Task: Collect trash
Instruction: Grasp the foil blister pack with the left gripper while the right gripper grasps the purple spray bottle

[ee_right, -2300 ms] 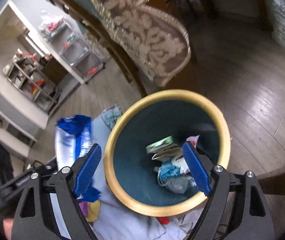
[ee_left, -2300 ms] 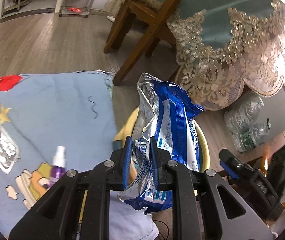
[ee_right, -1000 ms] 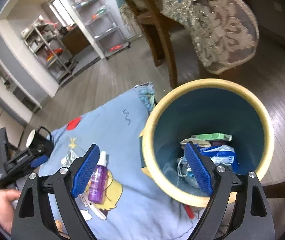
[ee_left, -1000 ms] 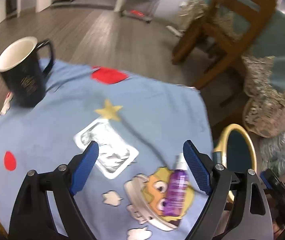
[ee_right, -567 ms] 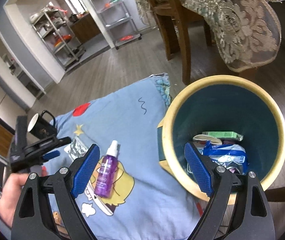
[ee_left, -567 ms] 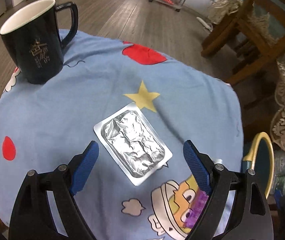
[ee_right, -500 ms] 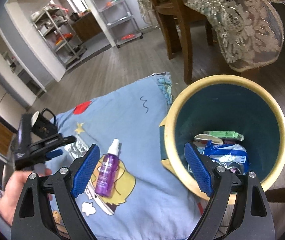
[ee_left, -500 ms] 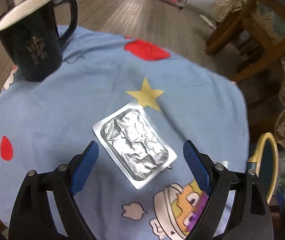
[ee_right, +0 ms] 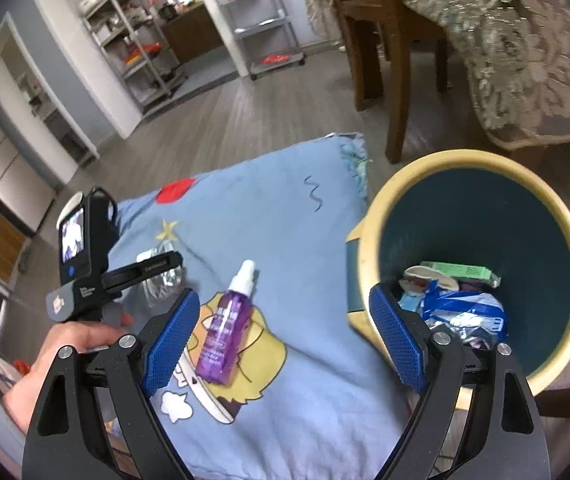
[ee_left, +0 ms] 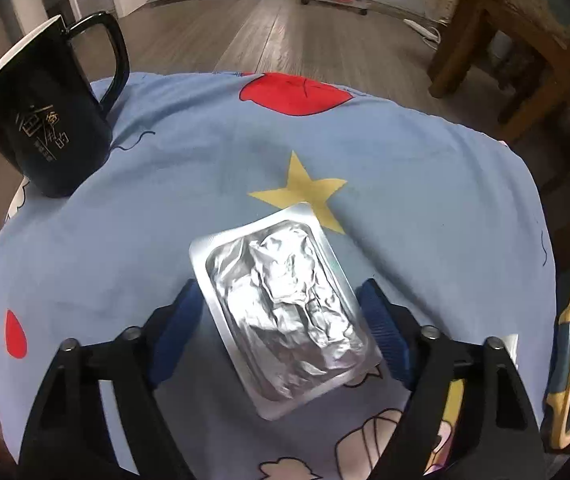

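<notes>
A blue cartoon-print cloth (ee_left: 213,184) covers the low table, spread wide with a yellow star and red patches on it. Off its right edge stands the trash bin (ee_right: 565,248), yellow rim, dark teal inside, and down in it I can see a blue-and-silver wrapper (ee_right: 465,314) and a green packet (ee_right: 459,269) among other scraps. At the far left of the cloth sits a black mug (ee_left: 41,120), upright, handle turned to the right. Now the left gripper (ee_left: 283,320): its jaws are spread wide, one blue pad on each side of the crumpled foil packet (ee_left: 285,304), which lies flat on the cloth just below the star. The pads flank the packet's long edges; neither clearly touches it, so nothing is gripped there. Over to the right gripper (ee_right: 283,338): also gaping wide, holding nothing, hanging above the cloth's edge with its right pad over the bin's rim. Between its pads, nearer the left one, lies a small purple spray bottle (ee_right: 229,324) on its side, white cap pointing away, resting on the cartoon face.
</notes>
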The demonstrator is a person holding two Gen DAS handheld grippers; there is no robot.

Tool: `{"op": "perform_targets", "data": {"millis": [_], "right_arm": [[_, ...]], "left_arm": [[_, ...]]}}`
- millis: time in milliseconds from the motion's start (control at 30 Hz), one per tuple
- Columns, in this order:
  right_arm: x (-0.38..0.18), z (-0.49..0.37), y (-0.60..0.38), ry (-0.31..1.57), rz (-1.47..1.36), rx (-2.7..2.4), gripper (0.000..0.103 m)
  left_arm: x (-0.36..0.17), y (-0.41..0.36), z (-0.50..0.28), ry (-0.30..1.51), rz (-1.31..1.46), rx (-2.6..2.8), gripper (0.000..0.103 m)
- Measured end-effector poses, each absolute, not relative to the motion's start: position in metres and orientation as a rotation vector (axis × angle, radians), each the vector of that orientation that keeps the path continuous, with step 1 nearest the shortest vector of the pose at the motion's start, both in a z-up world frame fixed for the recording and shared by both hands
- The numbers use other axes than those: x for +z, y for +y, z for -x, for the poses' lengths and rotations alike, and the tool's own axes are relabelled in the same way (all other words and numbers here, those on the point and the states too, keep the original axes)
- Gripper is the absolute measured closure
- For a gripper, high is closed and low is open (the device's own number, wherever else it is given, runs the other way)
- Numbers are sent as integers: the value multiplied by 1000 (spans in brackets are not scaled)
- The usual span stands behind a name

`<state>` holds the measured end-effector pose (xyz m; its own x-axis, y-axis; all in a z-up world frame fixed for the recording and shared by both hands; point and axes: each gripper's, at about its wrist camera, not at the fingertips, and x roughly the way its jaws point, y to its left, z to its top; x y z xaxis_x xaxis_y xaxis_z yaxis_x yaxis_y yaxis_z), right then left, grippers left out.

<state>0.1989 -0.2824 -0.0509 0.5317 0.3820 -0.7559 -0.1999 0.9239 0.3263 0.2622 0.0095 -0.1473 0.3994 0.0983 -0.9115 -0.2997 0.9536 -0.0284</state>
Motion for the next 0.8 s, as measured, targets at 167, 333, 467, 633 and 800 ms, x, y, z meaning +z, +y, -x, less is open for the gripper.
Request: {"op": "perform_targets", "data": {"millis": [167, 333, 467, 633, 800], "right_arm": [[-58, -201, -262, 977, -189, 382, 16], [-66, -202, -241, 1007, -160, 411, 16], [-76, -203, -226, 1037, -132, 422, 16], [-89, -205, -204, 1074, -85, 425, 16], [-106, -208, -186, 1108, -24, 389, 16]], "left_arm": [[-141, 25, -255, 1134, 271, 197, 43], [-136, 38, -241, 1126, 332, 159, 44], [-124, 46, -236, 1096, 351, 131, 44], [-103, 60, -222, 1057, 391, 106, 44], [-81, 72, -209, 1019, 422, 78, 44]]}}
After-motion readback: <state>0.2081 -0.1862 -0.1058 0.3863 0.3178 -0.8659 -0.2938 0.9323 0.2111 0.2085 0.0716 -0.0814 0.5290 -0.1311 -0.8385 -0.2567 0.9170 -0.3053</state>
